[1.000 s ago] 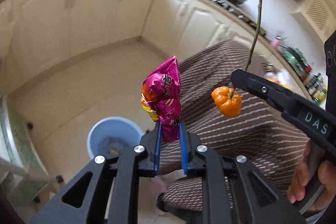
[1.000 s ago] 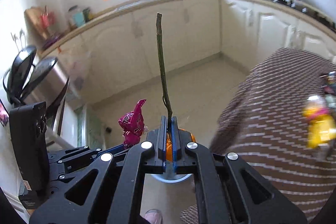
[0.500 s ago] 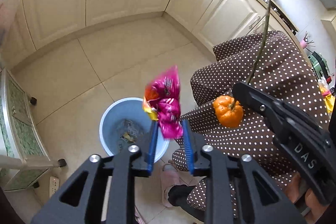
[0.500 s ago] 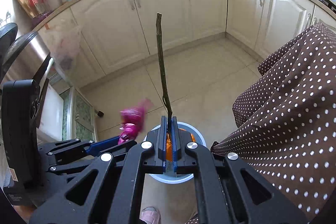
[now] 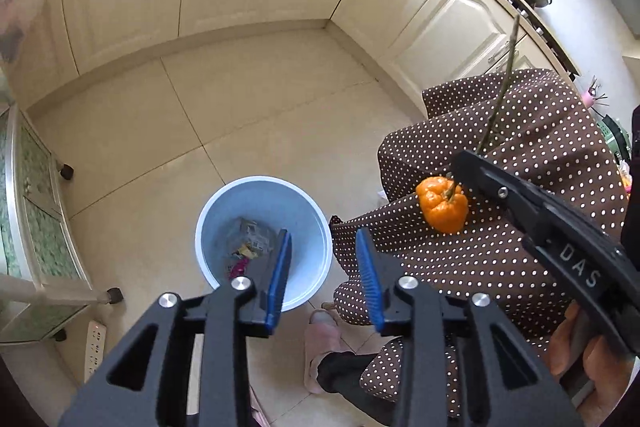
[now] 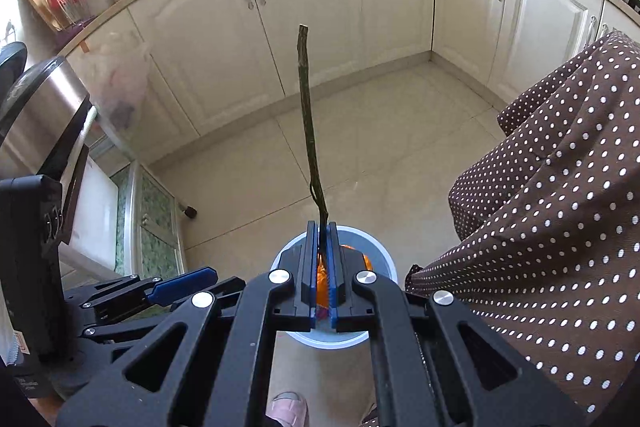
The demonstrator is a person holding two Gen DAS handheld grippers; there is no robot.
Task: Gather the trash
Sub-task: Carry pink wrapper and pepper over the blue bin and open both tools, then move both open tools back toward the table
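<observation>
Ribbed blue pads of your left gripper have just been opening, nothing between them, above the round blue bin at lower centre. Your right gripper pinches the thin woody stem of a wrinkled orange pepper.

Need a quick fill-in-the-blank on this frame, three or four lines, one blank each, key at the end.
1. The left gripper has jaws that are ____ with nothing between them.
2. The right gripper pinches the stem of a small ____ pumpkin.
3. The bin on the floor is light ____.
4. The stem points ____ from the jaws.

Missing words: open; orange; blue; upward
</observation>
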